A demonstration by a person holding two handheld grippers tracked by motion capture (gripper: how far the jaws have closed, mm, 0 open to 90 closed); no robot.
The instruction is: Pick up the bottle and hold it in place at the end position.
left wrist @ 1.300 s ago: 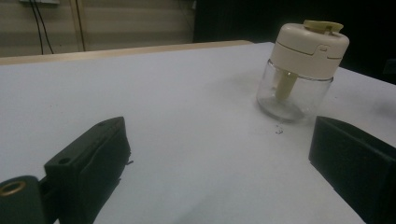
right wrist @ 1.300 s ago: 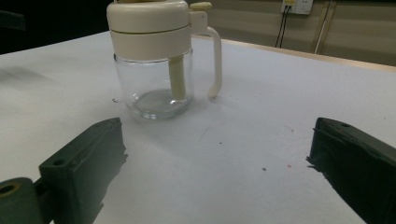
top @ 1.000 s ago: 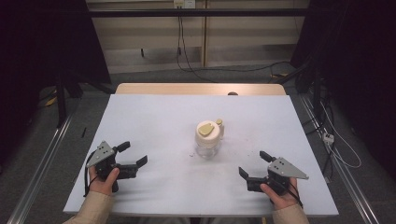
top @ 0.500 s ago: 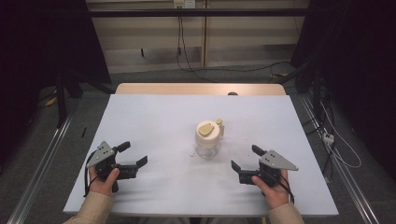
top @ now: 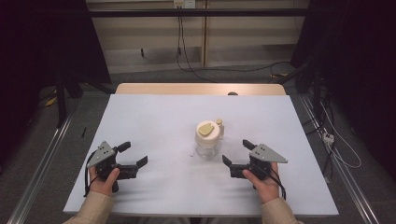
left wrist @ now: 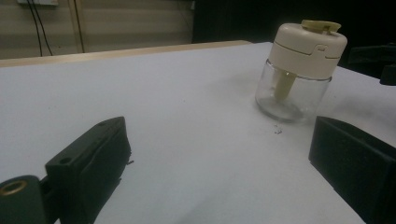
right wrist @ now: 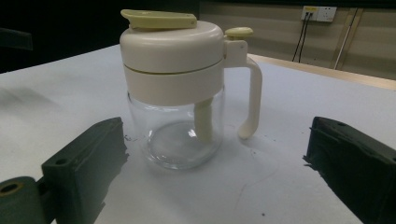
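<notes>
A clear glass jar (top: 207,138) with a cream lid, a yellow-green flap and a cream handle stands upright near the middle of the white table (top: 154,116). My right gripper (top: 236,153) is open a short way to its right and front, jaws pointing at it; in the right gripper view the jar (right wrist: 180,93) stands close ahead, between the line of the two jaws, untouched. My left gripper (top: 133,154) rests open at the front left, well apart from the jar (left wrist: 299,70), which stands far ahead on the right in the left gripper view.
A wooden strip (top: 201,88) edges the table's far side. Cables (top: 187,51) trail on the floor beyond it, and metal rails (top: 42,158) run along both sides. A few small dark specks (right wrist: 128,138) lie by the jar's base.
My right gripper has moved left and forward, closer to the jar. The left gripper and the jar have stayed put.
</notes>
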